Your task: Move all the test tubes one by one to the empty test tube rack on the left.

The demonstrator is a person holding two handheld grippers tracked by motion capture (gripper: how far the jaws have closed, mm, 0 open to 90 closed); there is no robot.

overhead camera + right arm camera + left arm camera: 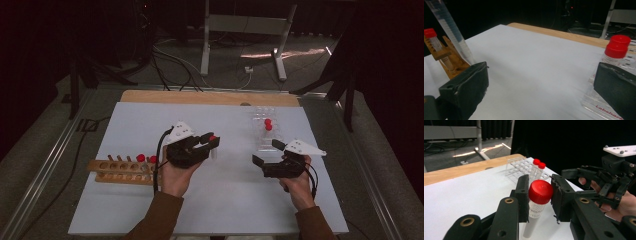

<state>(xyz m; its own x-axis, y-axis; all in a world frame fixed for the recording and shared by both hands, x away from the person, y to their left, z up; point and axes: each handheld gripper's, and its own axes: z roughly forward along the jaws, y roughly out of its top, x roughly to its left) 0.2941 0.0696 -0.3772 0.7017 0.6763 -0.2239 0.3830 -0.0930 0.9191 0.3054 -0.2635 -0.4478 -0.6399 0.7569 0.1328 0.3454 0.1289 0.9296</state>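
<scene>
- Left hand-held gripper (539,195) clamps red-capped centrifuge tube (537,205) just below cap, above desk (125,125).
- Right hand-held gripper (267,154) wide, empty.
- Risk: tube hangs tilted; could catch clear rack (264,131) rim.

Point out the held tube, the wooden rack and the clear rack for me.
Held tube (540,192): left gripper view, on its red cap between the jaws.
Wooden rack (116,171): high view, on its top board with the holes.
Clear rack (521,167): left gripper view, on its empty grid.
</scene>
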